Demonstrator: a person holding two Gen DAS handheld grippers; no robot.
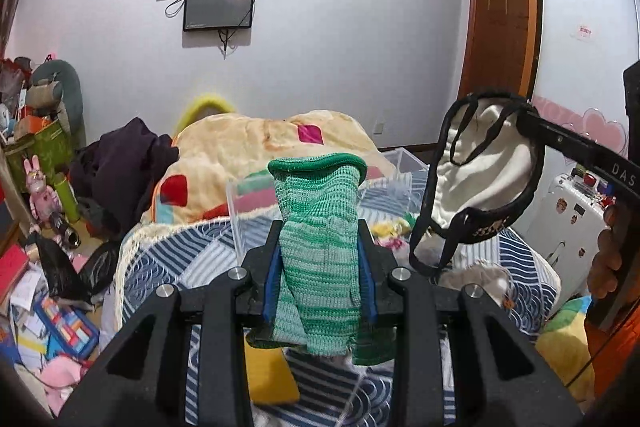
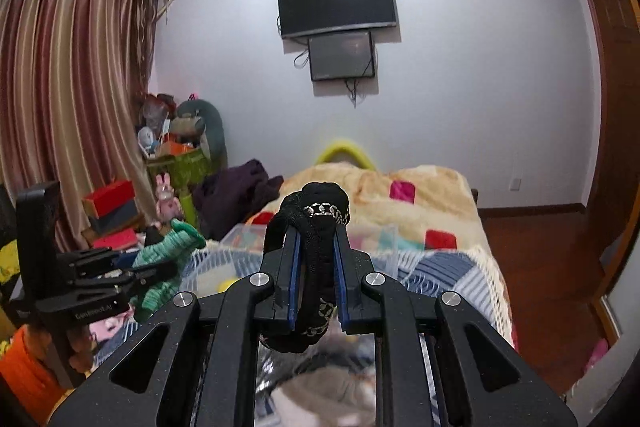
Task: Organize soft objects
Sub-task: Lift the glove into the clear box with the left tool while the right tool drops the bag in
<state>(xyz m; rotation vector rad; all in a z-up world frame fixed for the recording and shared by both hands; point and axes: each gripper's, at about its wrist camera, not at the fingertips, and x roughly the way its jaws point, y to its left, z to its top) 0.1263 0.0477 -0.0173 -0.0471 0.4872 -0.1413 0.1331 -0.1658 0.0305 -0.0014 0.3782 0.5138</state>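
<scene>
My left gripper [image 1: 320,247] is shut on a green knitted sock [image 1: 320,227] that stands up between its fingers and hangs below them. It also shows at the left of the right wrist view [image 2: 168,259]. My right gripper [image 2: 316,247] is shut on the black trim of a black-and-white fleece-lined cap [image 2: 316,223]. In the left wrist view the cap [image 1: 484,171] hangs open from the right gripper [image 1: 524,115], raised above the bed at the right. A clear plastic box [image 1: 256,211] sits on the bed behind the sock.
The bed carries a blue-and-white striped quilt [image 1: 192,259] and a cream blanket with coloured patches [image 1: 248,143]. Dark clothes [image 1: 120,163] lie at its left. Clutter, toys and boxes cover the floor at the left [image 1: 48,299]. A wooden wardrobe [image 1: 500,27] stands at the right.
</scene>
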